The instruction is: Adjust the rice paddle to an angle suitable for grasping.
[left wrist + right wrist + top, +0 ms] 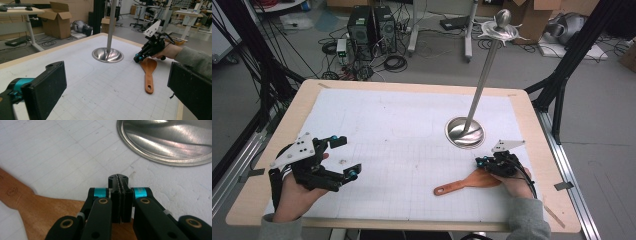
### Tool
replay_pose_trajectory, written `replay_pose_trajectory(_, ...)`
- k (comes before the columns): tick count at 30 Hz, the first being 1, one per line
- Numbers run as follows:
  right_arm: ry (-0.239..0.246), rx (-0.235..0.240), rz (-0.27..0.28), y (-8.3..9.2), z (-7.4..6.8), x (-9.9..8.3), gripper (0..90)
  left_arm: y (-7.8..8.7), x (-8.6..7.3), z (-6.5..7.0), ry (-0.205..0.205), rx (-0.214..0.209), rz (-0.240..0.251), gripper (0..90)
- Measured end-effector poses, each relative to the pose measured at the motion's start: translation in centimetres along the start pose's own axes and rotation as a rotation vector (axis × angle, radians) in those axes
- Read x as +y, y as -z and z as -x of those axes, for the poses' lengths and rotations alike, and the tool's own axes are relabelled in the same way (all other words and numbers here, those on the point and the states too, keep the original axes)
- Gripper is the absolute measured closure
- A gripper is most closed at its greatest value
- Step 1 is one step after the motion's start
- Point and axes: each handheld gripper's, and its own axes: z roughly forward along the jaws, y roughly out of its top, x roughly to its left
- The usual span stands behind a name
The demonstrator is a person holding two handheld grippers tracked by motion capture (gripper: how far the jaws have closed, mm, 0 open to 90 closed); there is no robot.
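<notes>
Your right gripper (119, 185) sits closest to its own camera, jaws pressed together with nothing between them, poised just over the wide blade of the wooden spatula (37, 207). From above, that spatula (464, 182) lies flat on the white gridded mat (402, 130) near the table's front right, blade under your right gripper (484, 162) and handle pointing toward your left, its hanging hole at the far end. Whether the closed tips actually touch the wood, you cannot tell from these views.

Just beyond the spatula stands a metal stand (482, 85): a round polished base (465, 132) resting on the mat, with a slim pole leaning up and away to a knob and hooked top. In the right gripper view the base's rim (160, 161) lies near the closed jaws but apart from them.

Your left gripper (339, 160) is well apart, at the front left of the mat, jaws spread wide and holding nothing. Its own camera looks between its two black pads (53, 85) across the mat at the stand (108, 53), the spatula (148, 72) and your right gripper (138, 58).

The mat covers a light wooden table (287, 125).
</notes>
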Motion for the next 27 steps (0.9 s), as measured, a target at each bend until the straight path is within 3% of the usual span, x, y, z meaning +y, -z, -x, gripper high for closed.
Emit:
replay_pose_trajectory(7, 0.001, 0.002, 0.0, 0.7, -0.2, -0.7, 89.8, -0.6, 0.2, -0.2, 0.001, -0.018, 0.004, 2.6)
replay_pose_trajectory(11, -0.023, 0.014, 0.013, 1.3, -0.3, -1.5, 89.8, -1.4, 0.4, -0.3, 0.004, -0.039, 0.006, 2.6)
replay_pose_trajectory(19, -0.012, 0.013, -0.009, 2.4, -1.4, -2.3, 89.9, -3.2, 0.5, -0.2, 0.002, -0.073, -0.004, 2.6)
replay_pose_trajectory(27, -0.001, 0.023, -0.007, 3.4, -1.9, -2.9, 89.9, -3.7, 0.7, -0.2, -0.002, -0.083, -0.005, 2.6)
